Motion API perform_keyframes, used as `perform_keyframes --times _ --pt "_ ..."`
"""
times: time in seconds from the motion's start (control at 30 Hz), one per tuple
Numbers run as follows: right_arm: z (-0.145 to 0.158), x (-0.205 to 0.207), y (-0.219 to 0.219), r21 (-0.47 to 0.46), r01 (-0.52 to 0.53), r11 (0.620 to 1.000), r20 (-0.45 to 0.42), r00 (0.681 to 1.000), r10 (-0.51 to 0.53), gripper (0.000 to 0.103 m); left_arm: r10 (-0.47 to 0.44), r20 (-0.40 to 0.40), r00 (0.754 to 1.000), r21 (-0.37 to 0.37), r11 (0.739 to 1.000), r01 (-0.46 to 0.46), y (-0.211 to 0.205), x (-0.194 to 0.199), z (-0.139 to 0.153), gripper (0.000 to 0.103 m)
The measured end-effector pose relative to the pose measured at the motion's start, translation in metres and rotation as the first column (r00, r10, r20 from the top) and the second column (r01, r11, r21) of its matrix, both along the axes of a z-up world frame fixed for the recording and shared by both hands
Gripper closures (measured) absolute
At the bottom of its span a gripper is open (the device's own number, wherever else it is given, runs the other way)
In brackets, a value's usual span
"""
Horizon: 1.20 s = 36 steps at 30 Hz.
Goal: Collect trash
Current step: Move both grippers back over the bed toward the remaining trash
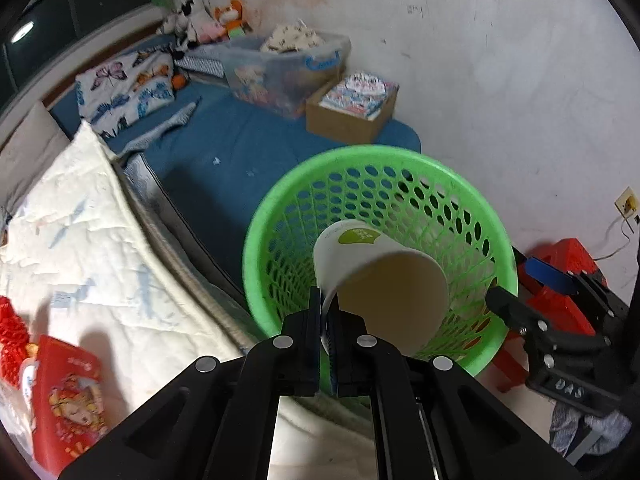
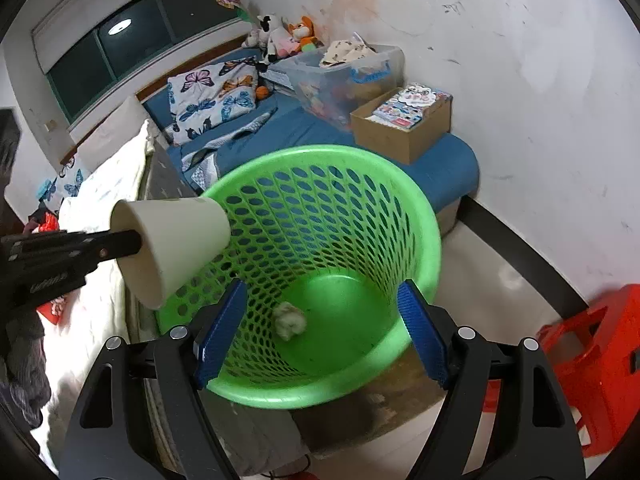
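Note:
A white paper cup (image 1: 372, 276) with a green patch hangs tilted over the green perforated basket (image 1: 440, 184), its rim pinched by my left gripper (image 1: 328, 312), which is shut on it. In the right wrist view the same cup (image 2: 176, 248) lies on its side over the left rim of the basket (image 2: 420, 248), held by my left gripper (image 2: 136, 242) coming in from the left. My right gripper (image 2: 322, 300) stands open above the basket's mouth with nothing between its blue pads (image 2: 222, 328). A crumpled wad of paper (image 2: 289, 320) lies on the basket's floor.
A bed with a blue sheet (image 1: 224, 152) and a white quilt (image 1: 80, 240) lies left of the basket. A cardboard box (image 2: 404, 124) and a clear storage tub (image 2: 344, 76) sit on the bed by the wall. A red plastic stool (image 2: 600, 360) stands at the right.

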State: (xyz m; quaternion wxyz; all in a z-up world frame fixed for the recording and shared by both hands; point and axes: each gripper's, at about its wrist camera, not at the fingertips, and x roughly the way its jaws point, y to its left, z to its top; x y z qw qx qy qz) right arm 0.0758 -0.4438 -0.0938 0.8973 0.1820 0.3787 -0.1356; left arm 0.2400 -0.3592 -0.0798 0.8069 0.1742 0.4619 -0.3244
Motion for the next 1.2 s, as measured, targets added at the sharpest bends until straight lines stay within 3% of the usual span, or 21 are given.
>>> perform_keyframes --times 0.1,0.3,0.67,0.77,1.03,1.2 --pt "-0.004 -0.003 -0.001 0.008 0.009 1.000 -0.008 1.000 -0.009 0.025 0.006 -0.006 1.000 0.023 1.000 -0.006 -0.007 0.006 -0.007 0.096" --pt "-0.008 -0.008 -0.004 0.020 0.018 1.000 -0.017 1.000 -0.018 0.025 0.026 -0.002 1.000 0.033 0.999 -0.026 -0.008 0.009 -0.014 0.066" --pt "0.010 -0.012 0.020 0.006 -0.034 0.999 0.014 0.999 0.034 0.026 0.074 0.027 0.997 -0.061 0.996 -0.072 0.034 -0.007 0.014 0.065" --pt "0.019 -0.013 0.036 0.001 -0.064 0.998 0.026 0.998 0.064 0.025 0.103 0.041 0.994 -0.105 0.990 -0.099 0.057 -0.018 0.028 0.061" --pt "0.042 -0.016 0.090 -0.026 -0.168 0.986 0.067 0.983 0.169 0.023 0.202 0.117 0.972 -0.175 0.968 -0.180 0.131 -0.053 0.058 0.056" --pt "0.053 -0.018 0.123 -0.052 -0.225 0.973 0.083 0.970 0.229 0.021 0.285 0.157 0.946 -0.210 0.945 -0.250 0.180 -0.074 0.070 0.052"
